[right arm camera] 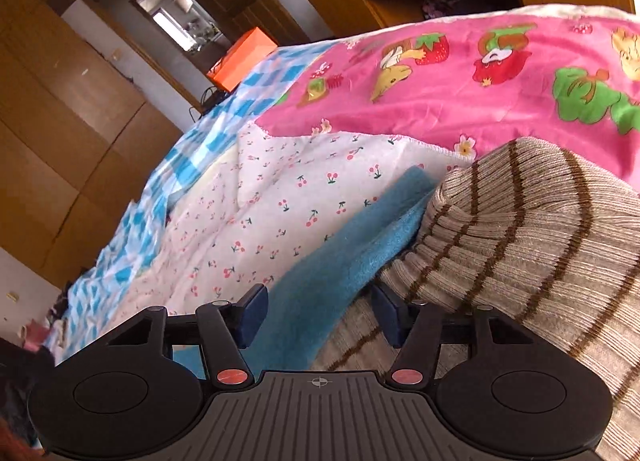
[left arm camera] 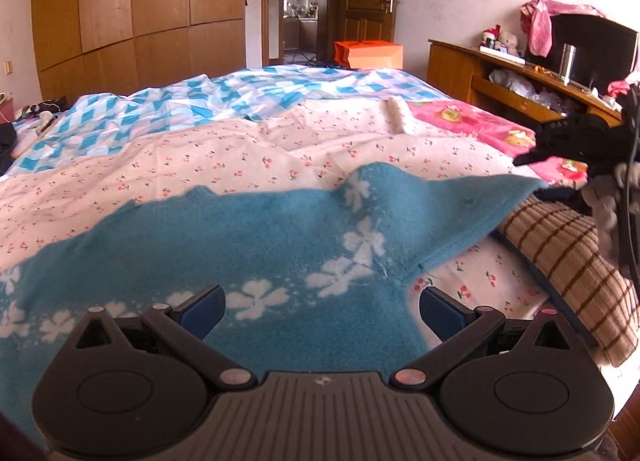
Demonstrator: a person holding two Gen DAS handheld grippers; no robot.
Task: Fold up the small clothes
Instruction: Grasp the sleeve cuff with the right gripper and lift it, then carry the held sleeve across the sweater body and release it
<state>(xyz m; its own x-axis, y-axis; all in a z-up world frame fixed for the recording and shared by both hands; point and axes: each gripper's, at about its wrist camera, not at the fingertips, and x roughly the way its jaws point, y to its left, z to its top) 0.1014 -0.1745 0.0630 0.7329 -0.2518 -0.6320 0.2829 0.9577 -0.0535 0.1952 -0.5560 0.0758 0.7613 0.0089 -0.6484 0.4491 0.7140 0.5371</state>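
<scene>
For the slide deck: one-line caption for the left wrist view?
Open left gripper poised over a blue flowered garment spread on the bed.

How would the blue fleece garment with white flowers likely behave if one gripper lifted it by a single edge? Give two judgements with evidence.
The blue fleece garment would probably flop and drape, since it already sags and ripples over the bedsheet. Its fuzzy nap suggests the open left gripper would grip it without much slipping.

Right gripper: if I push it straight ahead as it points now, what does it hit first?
Most likely the blue sweater: its edge runs between the open right gripper fingers. The striped knit sits just right; depth unclear.
</scene>
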